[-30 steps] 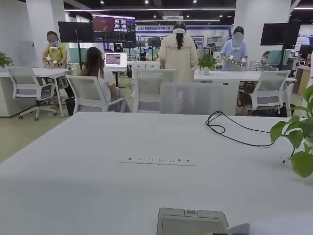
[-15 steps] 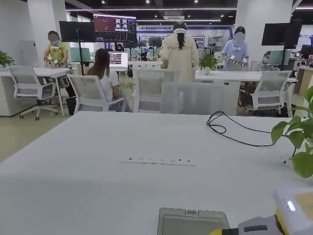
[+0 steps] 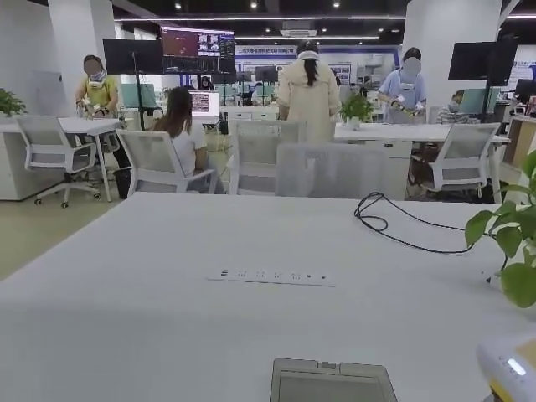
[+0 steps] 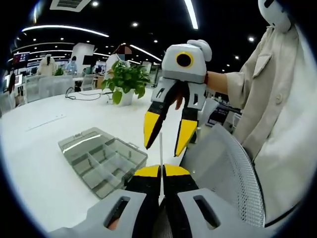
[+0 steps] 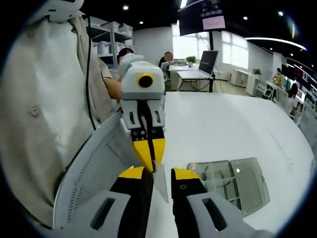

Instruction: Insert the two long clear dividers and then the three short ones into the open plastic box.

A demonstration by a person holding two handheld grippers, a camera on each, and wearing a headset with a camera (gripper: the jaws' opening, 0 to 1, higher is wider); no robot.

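Observation:
In the left gripper view my left gripper [image 4: 161, 168] is shut on a thin clear divider [image 4: 161, 148], which stands edge-on above its jaws. My right gripper [image 4: 164, 148] faces it, open, with its yellow tips on either side of the divider's top. In the right gripper view the divider [image 5: 161, 182] lies between the parted jaws of my right gripper [image 5: 162, 171], and the left gripper [image 5: 151, 163] pinches it from the far side. The open clear plastic box [image 4: 101, 158] [image 5: 230, 183] lies flat on the white table with some dividers inside. Part of the box [image 3: 333, 381] shows at the head view's bottom edge.
A grey mesh chair back [image 4: 223, 173] sits just behind the grippers, beside the person's beige coat [image 4: 277, 99]. A potted plant [image 3: 511, 243], a black cable [image 3: 394, 226] and a socket strip [image 3: 272, 275] are on the table. A gripper's body [image 3: 511, 368] pokes in at bottom right.
In the head view the gripper that showed at the bottom right half a second ago has dropped lower and to the right, leaving just its white and yellow body in the corner.

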